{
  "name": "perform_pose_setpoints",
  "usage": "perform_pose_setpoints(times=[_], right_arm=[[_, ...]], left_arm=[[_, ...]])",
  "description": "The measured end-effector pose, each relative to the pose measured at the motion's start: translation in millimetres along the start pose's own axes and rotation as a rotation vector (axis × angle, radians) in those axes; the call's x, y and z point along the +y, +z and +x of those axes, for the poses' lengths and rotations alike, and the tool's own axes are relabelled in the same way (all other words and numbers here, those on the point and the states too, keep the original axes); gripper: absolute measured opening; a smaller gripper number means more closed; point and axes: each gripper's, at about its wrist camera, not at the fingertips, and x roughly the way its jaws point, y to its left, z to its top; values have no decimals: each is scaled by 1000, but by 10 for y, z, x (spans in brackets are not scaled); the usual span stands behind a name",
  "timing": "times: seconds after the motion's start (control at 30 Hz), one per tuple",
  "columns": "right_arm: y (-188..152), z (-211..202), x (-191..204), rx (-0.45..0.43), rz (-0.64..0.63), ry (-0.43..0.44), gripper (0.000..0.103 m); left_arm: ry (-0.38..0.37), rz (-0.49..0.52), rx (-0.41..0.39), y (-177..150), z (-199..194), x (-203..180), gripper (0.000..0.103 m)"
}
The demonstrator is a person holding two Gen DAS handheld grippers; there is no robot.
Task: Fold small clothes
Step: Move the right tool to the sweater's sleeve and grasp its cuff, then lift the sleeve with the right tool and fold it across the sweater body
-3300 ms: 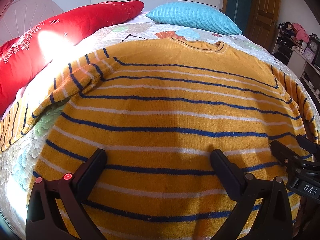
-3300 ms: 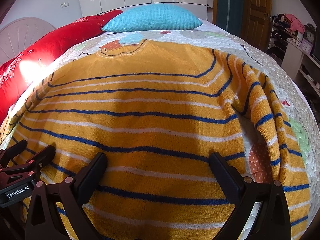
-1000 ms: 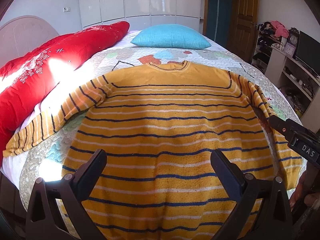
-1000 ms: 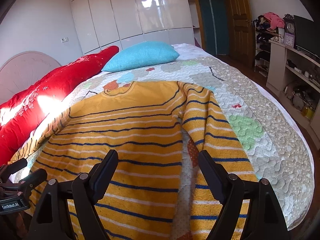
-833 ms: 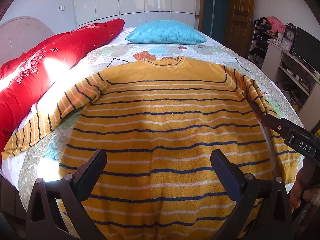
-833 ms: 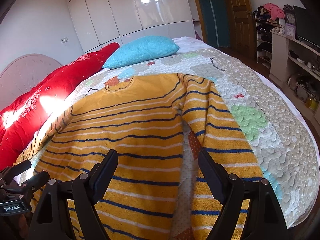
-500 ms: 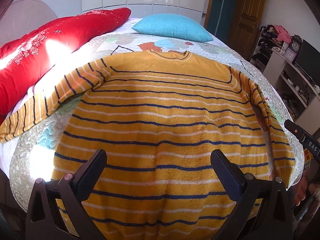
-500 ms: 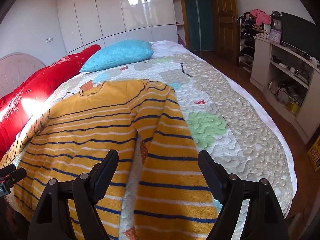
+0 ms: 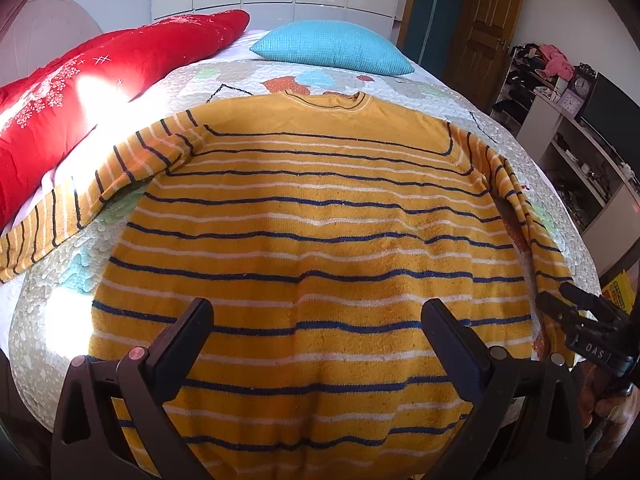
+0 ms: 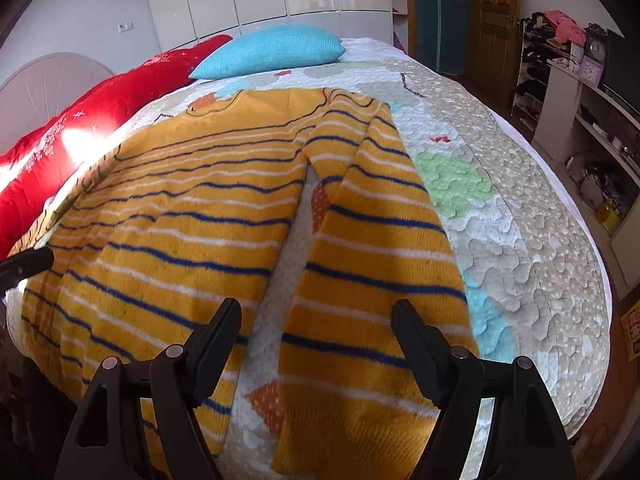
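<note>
A yellow sweater (image 9: 316, 232) with blue and white stripes lies flat on the quilted bed, collar away from me, and shows in the right wrist view (image 10: 192, 216) too. Its left sleeve (image 9: 80, 196) stretches out to the left. Its right sleeve (image 10: 372, 248) lies straight down beside the body. My left gripper (image 9: 316, 336) is open and empty above the sweater's hem. My right gripper (image 10: 316, 332) is open and empty just above the right sleeve's lower part. The right gripper's tip also shows in the left wrist view (image 9: 580, 320).
The quilt (image 10: 520, 208) covers the bed. A long red pillow (image 9: 92, 68) lies along the left side and a blue pillow (image 9: 332, 46) at the head. Shelves with clutter (image 10: 592, 112) and a wooden door (image 10: 492, 12) stand to the right.
Both grippers rose away from the sweater's hem, then came lower again. The right gripper shifted right over the right sleeve. Both stayed open.
</note>
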Motion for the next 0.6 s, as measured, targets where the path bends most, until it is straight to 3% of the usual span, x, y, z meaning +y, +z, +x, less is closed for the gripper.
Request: perform_pose_setpoints(times=[0.07,0.13,0.2,0.27,0.33,0.47,0.6], right_arm=[[-87,16,36,8,-27,-38,75],[-149,32,63,8,-63,-105,52],[-141,-22,18,-3,-53,-90,11],[-52,-125,-136,-20,15,-41,10],[104,-270,-354,-70,75,-56,10],[584,-476,-997,-171,171,-200,9],[1019,-291,-1686,-164,260,-383,12]], left_arm=[[0,-9,6,-5,18,13,103],[0,-12,8,-8,20,22,103],[4,-12,4,-10,10,31,103],[6,-13,2,-8,2,42,103],[5,-18,1,-3,-1,58,103],[4,-33,-7,11,-27,115,103],[10,-57,-19,19,-53,170,103]])
